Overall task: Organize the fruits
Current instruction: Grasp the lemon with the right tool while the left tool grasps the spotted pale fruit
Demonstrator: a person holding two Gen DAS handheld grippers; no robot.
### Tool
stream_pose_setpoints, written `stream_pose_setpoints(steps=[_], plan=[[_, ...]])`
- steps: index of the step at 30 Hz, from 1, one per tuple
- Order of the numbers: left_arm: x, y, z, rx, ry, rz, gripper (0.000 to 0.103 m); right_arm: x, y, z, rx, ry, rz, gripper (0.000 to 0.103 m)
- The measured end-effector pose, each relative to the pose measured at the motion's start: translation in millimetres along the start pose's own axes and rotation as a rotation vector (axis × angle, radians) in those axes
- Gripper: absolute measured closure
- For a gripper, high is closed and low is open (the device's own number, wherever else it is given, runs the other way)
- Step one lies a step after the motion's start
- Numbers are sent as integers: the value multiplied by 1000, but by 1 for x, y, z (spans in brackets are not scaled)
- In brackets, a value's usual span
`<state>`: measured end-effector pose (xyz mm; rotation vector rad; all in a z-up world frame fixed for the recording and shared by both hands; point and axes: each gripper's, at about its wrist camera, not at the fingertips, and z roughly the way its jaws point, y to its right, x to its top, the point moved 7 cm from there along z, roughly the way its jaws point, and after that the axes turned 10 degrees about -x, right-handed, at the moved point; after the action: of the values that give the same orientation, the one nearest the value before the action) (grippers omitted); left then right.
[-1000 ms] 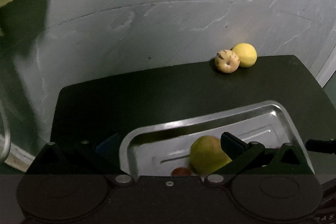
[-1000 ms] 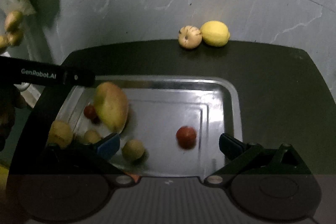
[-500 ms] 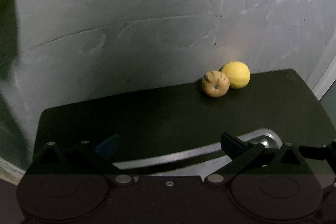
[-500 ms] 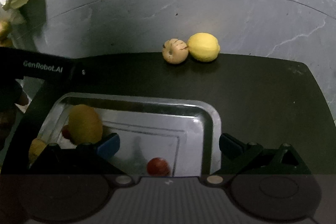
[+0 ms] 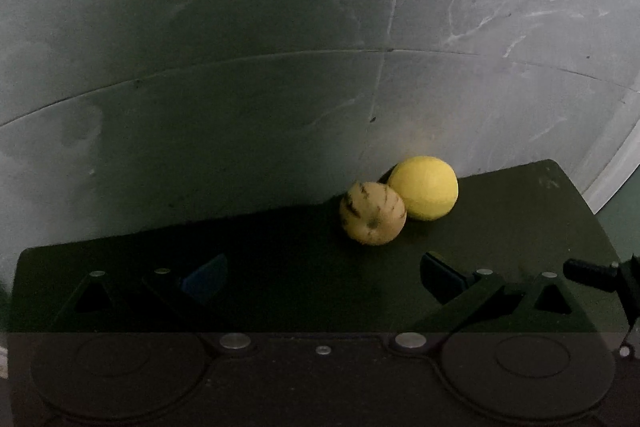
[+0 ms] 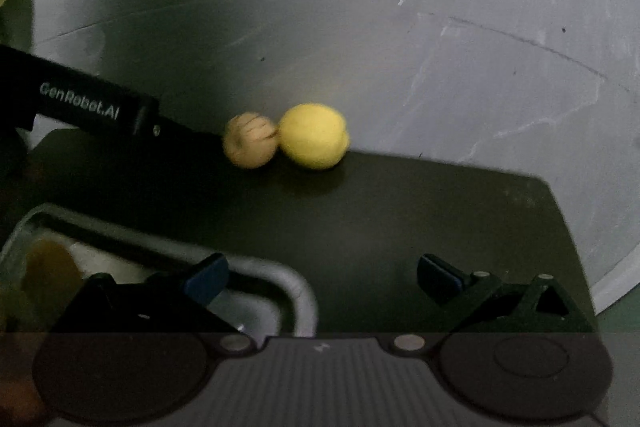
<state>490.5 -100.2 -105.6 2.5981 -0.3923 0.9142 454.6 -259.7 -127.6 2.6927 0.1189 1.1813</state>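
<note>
With both my left gripper (image 5: pixel 322 277) and right gripper (image 6: pixel 322 273) spread wide and empty, the striped fruit (image 5: pixel 373 213) touches the lemon (image 5: pixel 423 187) at the dark table (image 5: pixel 520 223) edge, where, I judge, a careless nudge could roll either off.

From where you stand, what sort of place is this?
Probably a home floor corner: a low dark table on pale marbled tiles, with a lemon, a striped fruit and a metal tray.
</note>
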Motion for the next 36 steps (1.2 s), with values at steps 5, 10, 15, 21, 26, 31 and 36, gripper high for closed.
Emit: stream_pose_setpoints(steps=[5,10,15,21,26,31,36], plan=[[9,3,25,-3,-16,-19,1,17,8,21,-30,54,-52,0],[15,7,44,-5,-25,-36,1,28,6,35,-27,104,-118,3],[17,11,54,-16,-19,-37,1,38,0,49,-1,135,-159,7],[20,14,63,-32,-23,-34,8,46,-6,68,11,150,-198,13],[21,14,61,-40,-27,-34,15,50,-9,75,19,160,-211,17],[23,15,63,-43,-31,-32,25,56,-16,83,23,172,-225,22],[21,12,63,-45,-35,-34,36,59,-20,87,33,176,-232,24]])
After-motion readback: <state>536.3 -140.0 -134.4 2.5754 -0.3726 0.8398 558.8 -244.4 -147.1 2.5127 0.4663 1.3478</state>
